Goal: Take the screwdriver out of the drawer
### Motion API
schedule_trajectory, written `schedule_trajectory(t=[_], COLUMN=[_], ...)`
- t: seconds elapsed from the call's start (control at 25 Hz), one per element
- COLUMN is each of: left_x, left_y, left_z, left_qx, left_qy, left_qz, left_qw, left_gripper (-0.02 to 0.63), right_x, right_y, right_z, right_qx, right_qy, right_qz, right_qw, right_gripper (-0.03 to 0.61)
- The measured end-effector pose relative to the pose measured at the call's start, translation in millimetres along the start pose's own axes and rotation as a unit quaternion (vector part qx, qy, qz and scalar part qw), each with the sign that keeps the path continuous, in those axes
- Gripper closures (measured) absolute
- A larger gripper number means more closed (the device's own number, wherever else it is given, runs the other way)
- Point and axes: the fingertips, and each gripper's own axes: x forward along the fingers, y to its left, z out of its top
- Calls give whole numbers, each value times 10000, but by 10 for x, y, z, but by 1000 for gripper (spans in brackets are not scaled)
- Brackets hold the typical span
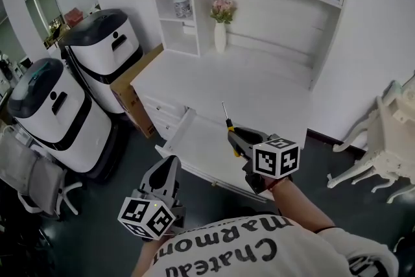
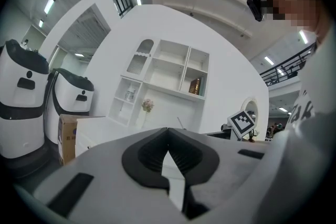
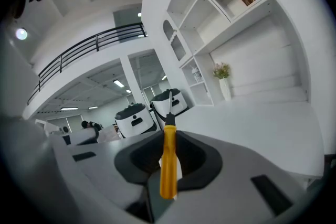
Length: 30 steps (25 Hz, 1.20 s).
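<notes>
A screwdriver (image 1: 228,126) with a yellow handle and a thin metal shaft is clamped in my right gripper (image 1: 237,135), held above the open white drawer (image 1: 174,134) of the desk. In the right gripper view the yellow handle (image 3: 168,161) stands upright between the dark pads, and the shaft points up past the tips of my right gripper (image 3: 169,135). My left gripper (image 1: 170,163) hovers in front of the drawer's left corner. Its fingertips meet with nothing between them, as the left gripper view (image 2: 168,132) shows.
The white desk top (image 1: 259,84) lies beyond the drawer, with a vase of flowers (image 1: 221,24) and shelves at the back. Two white-and-black machines (image 1: 48,115) (image 1: 105,48) and a cardboard box (image 1: 131,89) stand at the left. A white ornate chair (image 1: 389,139) is at the right.
</notes>
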Motion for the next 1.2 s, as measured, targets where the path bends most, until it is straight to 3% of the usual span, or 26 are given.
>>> schedule_trajectory(t=[0.4, 0.88, 1.2], left_x=[79, 234, 286], left_y=[-274, -908, -1339], left_z=[122, -5, -143], left_qx=[44, -154, -134], left_qy=[-203, -398, -382], left_qz=[55, 373, 593], left_qw=[9998, 9984, 9974], left_gripper=[591, 591, 591], right_x=[-411, -920, -1275], right_y=[223, 42, -151], right_z=[549, 622, 531], right_qx=[-186, -613, -616], right_qy=[-810, -580, -438], right_qz=[537, 1007, 1264], right_qw=[9951, 9913, 9891], right_gripper=[494, 494, 494])
